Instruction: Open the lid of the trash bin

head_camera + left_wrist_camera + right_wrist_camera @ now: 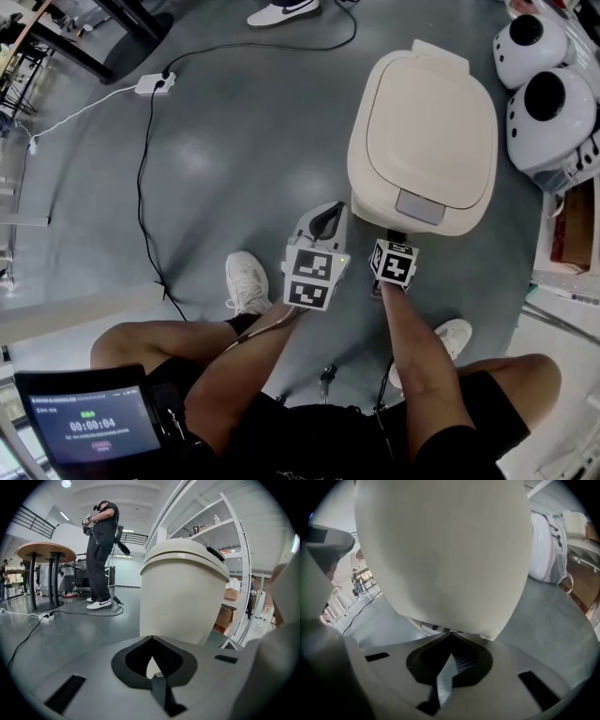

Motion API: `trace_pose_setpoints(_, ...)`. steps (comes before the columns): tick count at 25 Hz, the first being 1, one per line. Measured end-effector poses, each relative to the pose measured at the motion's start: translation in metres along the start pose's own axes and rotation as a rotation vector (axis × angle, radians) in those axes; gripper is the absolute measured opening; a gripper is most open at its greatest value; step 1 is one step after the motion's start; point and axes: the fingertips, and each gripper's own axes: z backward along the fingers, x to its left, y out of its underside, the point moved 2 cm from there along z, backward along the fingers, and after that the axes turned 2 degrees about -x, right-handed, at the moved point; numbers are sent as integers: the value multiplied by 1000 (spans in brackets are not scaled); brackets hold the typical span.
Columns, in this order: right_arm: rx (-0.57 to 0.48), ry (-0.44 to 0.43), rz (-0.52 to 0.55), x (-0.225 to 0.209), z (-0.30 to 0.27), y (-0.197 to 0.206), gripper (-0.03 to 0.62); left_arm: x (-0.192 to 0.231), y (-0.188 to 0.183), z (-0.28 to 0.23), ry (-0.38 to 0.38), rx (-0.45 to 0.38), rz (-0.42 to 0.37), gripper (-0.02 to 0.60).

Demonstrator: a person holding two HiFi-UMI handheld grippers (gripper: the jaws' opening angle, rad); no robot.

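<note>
The cream trash bin (427,131) stands on the grey floor with its lid (431,122) down; a grey latch plate (420,206) sits at the lid's front edge. My left gripper (328,214) is shut and empty, a little left of the bin's front. In the left gripper view the bin (180,597) rises just beyond the closed tips (150,638). My right gripper (395,240) is low against the bin's front base, mostly hidden under its marker cube. The right gripper view is filled by the bin wall (445,550), with the shut tips (451,633) almost touching its bottom edge.
A power strip (155,83) and black cable (142,187) lie on the floor to the left. White rounded pods (548,103) and a shelf rack (234,550) stand to the right. My shoes (247,281) flank the grippers. A standing person (101,550) and a round table (46,552) are farther off.
</note>
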Motion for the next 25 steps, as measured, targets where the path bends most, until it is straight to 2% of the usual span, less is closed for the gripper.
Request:
trace_pose_setpoints(13, 28, 2, 56, 5, -15, 9, 5, -2, 4, 1, 5, 20, 4, 0)
trace_pose_setpoints(18, 66, 25, 160, 7, -14, 9, 5, -4, 8, 0, 7, 40, 16, 0)
trace_pose_setpoints(25, 80, 21, 93, 6, -15, 12, 5, -8, 8, -2, 21, 44, 22, 0)
